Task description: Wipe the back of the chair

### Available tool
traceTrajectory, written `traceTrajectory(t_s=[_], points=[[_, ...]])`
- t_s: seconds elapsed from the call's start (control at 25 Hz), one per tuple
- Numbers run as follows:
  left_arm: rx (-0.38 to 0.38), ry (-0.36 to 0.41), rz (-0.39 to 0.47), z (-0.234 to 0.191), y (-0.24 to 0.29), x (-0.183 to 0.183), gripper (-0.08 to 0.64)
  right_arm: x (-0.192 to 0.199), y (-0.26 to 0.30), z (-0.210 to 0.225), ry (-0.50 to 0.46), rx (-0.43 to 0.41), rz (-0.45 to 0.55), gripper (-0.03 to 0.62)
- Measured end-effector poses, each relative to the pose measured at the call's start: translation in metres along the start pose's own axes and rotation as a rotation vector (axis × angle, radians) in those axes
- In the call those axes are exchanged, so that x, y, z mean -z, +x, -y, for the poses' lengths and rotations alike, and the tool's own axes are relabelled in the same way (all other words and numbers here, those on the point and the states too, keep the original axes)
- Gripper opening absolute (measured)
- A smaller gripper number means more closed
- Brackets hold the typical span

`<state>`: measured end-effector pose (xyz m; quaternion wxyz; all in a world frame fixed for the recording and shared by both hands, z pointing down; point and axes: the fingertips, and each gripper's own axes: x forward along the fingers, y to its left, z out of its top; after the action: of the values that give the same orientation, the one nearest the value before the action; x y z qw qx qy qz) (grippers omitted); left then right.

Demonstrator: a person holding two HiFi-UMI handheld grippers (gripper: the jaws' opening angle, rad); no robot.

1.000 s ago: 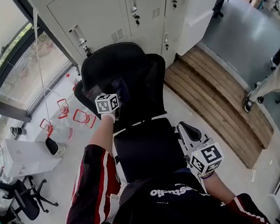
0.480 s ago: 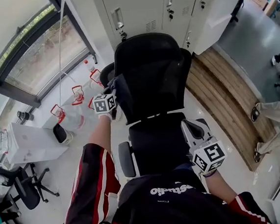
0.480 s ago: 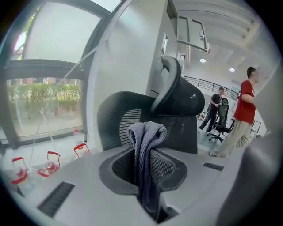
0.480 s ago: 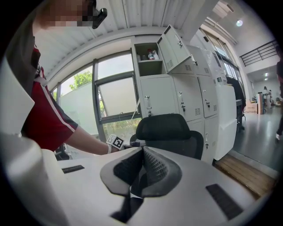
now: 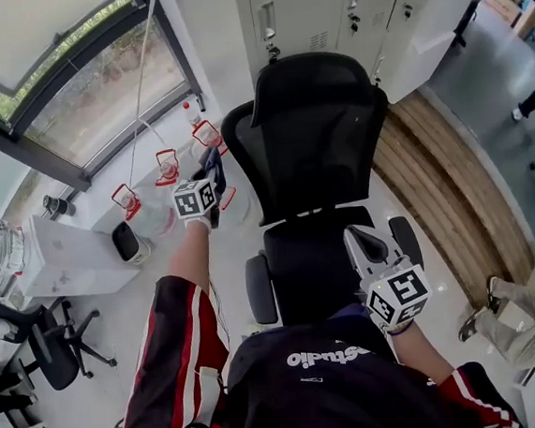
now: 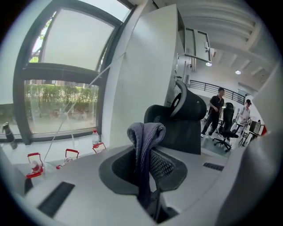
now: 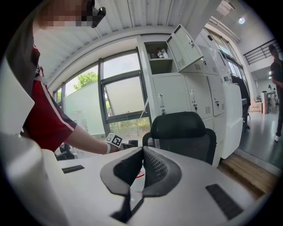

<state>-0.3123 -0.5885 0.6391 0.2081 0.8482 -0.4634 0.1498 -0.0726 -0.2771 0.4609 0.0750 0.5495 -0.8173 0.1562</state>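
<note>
A black mesh office chair point(image 5: 318, 147) stands before me, its back facing the lockers. My left gripper point(image 5: 209, 178) is shut on a grey-purple cloth point(image 6: 143, 132), held just off the left edge of the chair back, with a small gap between them. In the left gripper view the cloth droops over the jaws and the chair point(image 6: 188, 123) is beyond it to the right. My right gripper point(image 5: 365, 244) hangs over the seat's right side, shut with nothing in it. In the right gripper view its tips point(image 7: 142, 152) meet in front of the chair point(image 7: 183, 132).
White lockers point(image 5: 323, 5) stand behind the chair, and a large window point(image 5: 75, 76) is at the left. Red-handled water jugs point(image 5: 164, 166) sit on the floor by the window. A wooden platform point(image 5: 443, 182) runs at the right. Another office chair point(image 5: 35, 344) is far left. People stand at the right point(image 6: 216, 110).
My left gripper with the cloth has slid from the middle of the chair back to its left edge and come off it. The right gripper has stayed over the seat.
</note>
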Motion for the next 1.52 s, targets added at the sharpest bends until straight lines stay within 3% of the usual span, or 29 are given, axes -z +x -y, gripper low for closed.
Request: traceTrajectory(t_s=[0.16, 0.4, 0.68, 1.52], points=[[0.016, -0.024, 0.036, 0.01, -0.036, 0.011, 0.057, -0.003, -0.007, -0.014, -0.014, -0.02, 0.019, 0.015], [0.064, -0.003, 0.089, 0.061, -0.083, 0.019, 0.057, -0.006, -0.019, -0.022, -0.025, -0.056, 0.034, 0.015], [0.13, 0.032, 0.093, 0.135, -0.088, 0.033, 0.057, -0.002, -0.038, -0.007, -0.027, -0.076, 0.051, 0.015], [0.401, 0.073, -0.005, 0.408, 0.103, 0.063, 0.057, 0.026, -0.137, 0.209, 0.054, 0.123, 0.032, 0.015]])
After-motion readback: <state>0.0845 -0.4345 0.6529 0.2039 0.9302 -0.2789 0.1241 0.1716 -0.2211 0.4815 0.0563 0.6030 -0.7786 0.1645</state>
